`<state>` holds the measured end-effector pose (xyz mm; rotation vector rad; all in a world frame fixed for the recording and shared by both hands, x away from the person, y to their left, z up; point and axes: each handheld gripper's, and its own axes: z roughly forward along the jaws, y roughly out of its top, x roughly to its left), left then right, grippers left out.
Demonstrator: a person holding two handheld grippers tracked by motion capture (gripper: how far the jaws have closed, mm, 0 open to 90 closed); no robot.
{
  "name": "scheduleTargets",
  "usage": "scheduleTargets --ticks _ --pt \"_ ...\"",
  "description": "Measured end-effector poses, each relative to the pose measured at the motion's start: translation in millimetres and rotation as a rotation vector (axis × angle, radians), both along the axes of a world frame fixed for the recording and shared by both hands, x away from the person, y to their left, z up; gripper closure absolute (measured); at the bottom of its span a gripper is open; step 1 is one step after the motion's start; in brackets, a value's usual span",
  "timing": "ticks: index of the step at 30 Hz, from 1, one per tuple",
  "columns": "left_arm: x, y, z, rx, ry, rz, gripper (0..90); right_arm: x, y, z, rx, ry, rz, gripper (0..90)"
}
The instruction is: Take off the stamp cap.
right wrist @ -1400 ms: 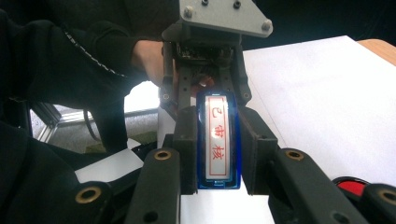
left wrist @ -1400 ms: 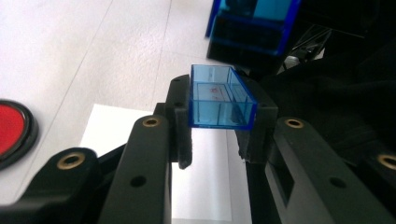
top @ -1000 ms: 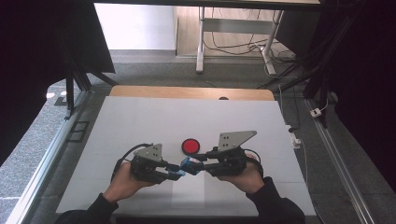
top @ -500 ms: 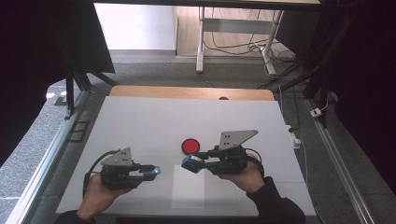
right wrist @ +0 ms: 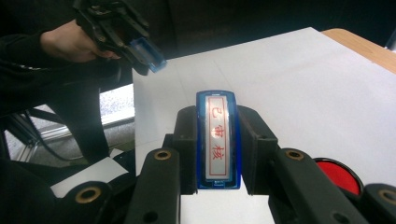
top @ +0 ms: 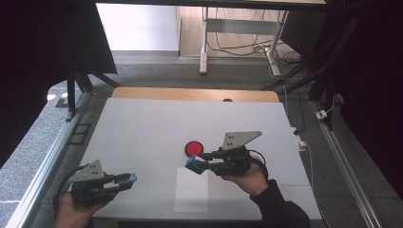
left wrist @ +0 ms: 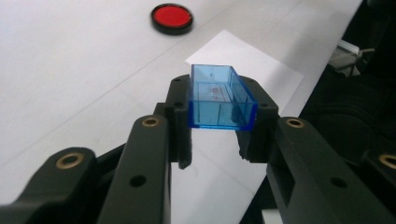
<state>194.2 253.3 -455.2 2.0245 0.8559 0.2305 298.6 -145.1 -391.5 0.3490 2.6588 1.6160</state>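
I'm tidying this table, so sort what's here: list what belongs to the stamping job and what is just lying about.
In the job:
- blue cap, clamped in the left gripper
- stamp, clamped in the right gripper, its red lettering showing
- red ink pad, open on the table
- sheet of paper, near the table's front edge

Lying about:
- cables on the floor behind the table

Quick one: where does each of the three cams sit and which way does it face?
High view: above the near table edge, looking forward and down; both forearms enter from below.
Left gripper view: on the left hand-held gripper, looking past its blue cap to the red ink pad.
Right gripper view: on the right hand-held gripper, along the stamp.
Shared: pad, paper sheet.
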Motion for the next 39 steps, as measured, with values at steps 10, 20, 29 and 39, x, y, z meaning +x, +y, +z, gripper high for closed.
scheduleTargets --ticks 10,20,29,39 --pt "-14.7 20.0 -7.2 -0.019 0.030 0.075 68.2 1.2 0.1 1.1 0.004 -0.004 -0.028 71.1" --pt "-21.5 30.6 -13.6 -0.024 0.057 0.121 68.2 6.1 1.5 -2.7 -0.005 0.011 -0.065 71.1" --pt "-23.1 35.7 -19.0 -0.031 0.081 0.121 68.2 9.7 5.1 -4.1 -0.016 0.006 -0.083 71.1" --pt "-22.4 35.7 -19.5 -0.034 0.088 0.120 68.2 13.7 8.1 -2.8 -0.028 -0.004 -0.103 71.1"
